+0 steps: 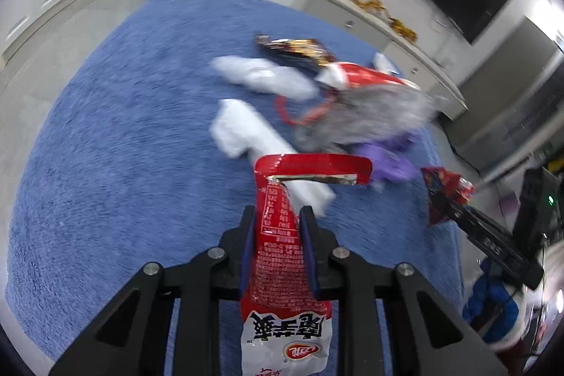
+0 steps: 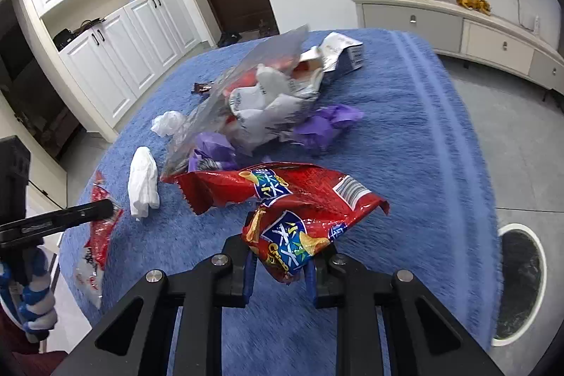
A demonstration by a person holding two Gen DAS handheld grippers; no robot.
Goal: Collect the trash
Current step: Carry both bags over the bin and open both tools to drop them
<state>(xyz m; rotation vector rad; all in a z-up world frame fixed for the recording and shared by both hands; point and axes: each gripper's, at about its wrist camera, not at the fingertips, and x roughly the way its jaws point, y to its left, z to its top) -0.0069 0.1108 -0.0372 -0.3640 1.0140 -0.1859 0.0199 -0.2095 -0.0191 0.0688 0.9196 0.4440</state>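
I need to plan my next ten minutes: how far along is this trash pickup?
Early. Nothing shows as binned yet. In hand: the left gripper clamps a red-and-white wrapper, the right gripper a red chip bag. Left on the blue cloth: white tissues, purple wrappers, a clear bag of scraps.

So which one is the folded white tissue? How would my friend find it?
Look on the blue rug, left of the trash pile. The folded white tissue lies there alone, flat and long, while the crumpled white plastic behind it is shiny and balled up.
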